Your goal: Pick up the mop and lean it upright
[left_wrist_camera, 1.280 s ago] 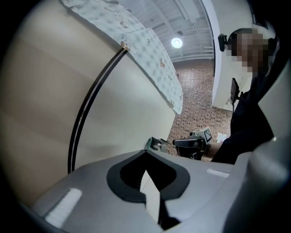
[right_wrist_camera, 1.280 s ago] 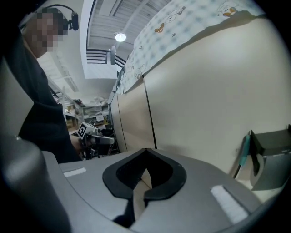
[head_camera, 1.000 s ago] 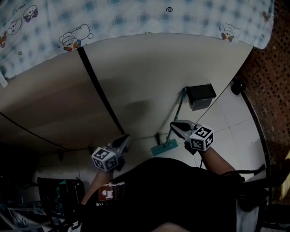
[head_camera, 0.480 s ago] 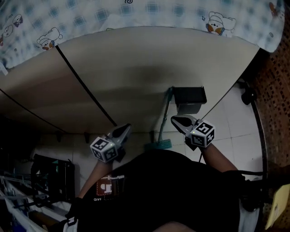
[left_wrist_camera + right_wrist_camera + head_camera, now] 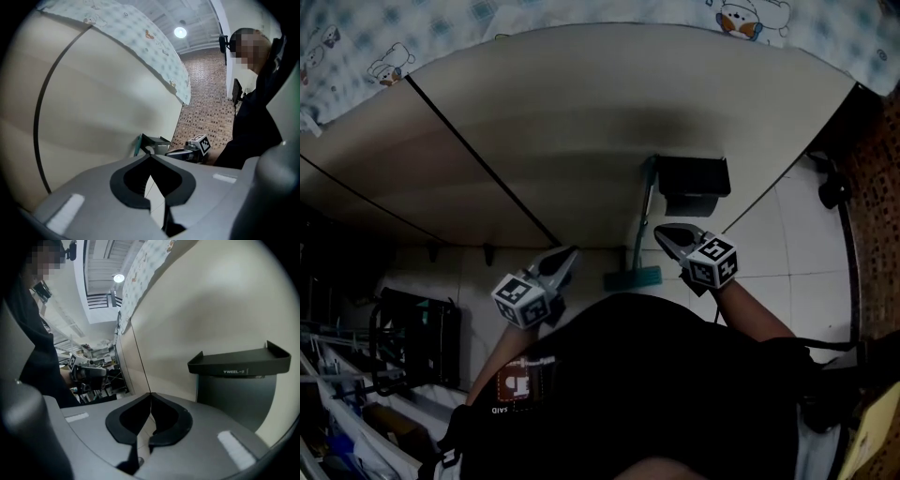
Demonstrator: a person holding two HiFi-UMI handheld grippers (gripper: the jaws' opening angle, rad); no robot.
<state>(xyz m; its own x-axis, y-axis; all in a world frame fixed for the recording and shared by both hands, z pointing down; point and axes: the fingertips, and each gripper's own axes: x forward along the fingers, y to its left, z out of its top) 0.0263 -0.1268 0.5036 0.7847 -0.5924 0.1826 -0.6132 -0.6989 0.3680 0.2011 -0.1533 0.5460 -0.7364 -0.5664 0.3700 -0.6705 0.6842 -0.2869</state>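
Your right gripper [image 5: 662, 232] had moved a little away from the mop [image 5: 641, 216]. The mop leaned on the wall [image 5: 581, 131] by itself. Your right gripper and left gripper [image 5: 571, 254] were closed and empty, so the job looked done.

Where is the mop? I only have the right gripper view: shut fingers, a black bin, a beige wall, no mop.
Observer: The mop leans against the wall, right beside the bin.
Operator: Head on the floor?
Observer: Yes, its teal head rests on the floor tiles, handle pointing up.
Operator: And the left gripper?
Observer: The left gripper has shut fingers with nothing between them.
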